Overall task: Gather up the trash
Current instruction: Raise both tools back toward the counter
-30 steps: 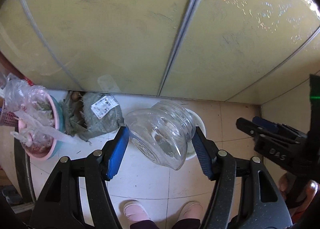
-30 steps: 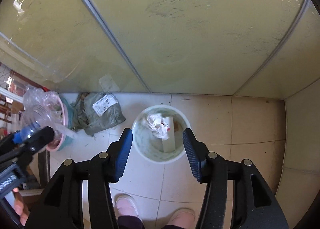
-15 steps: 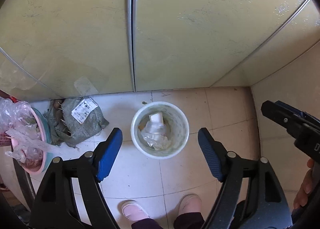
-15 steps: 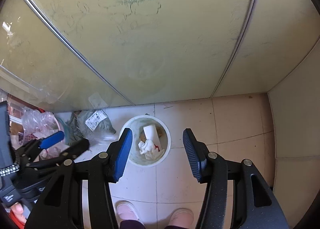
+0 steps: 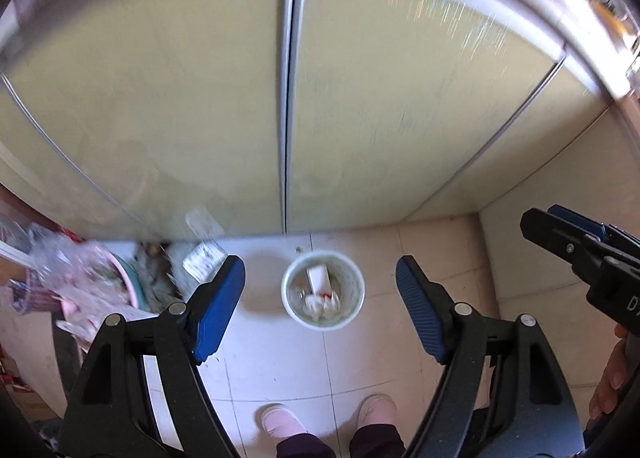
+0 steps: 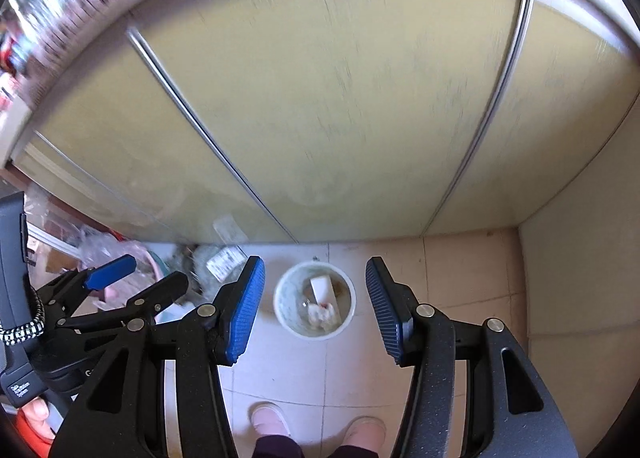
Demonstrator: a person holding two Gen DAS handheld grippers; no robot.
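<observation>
A round white waste bin (image 5: 353, 276) stands on the tiled floor far below, with white paper, a crumpled clear bottle and other scraps inside; it also shows in the right wrist view (image 6: 288, 290). My left gripper (image 5: 320, 290) is open and empty, high above the bin. My right gripper (image 6: 315, 294) is open and empty, also high above it. The right gripper shows at the right edge of the left wrist view (image 5: 568, 242). The left gripper shows at the left of the right wrist view (image 6: 136, 282).
Yellow-green sliding panels (image 5: 180, 98) rise behind the bin. A grey parcel bag with a white label (image 5: 200, 258) and a pink basin of plastic wrap (image 5: 100, 282) lie left of the bin. A beige wall (image 6: 580, 278) stands at right. The person's pink shoes (image 5: 280, 422) stand below.
One second ago my left gripper held a clear plastic bottle over the bin; it opened and the bottle now lies in the bin. Both grippers have risen, so the bin looks smaller.
</observation>
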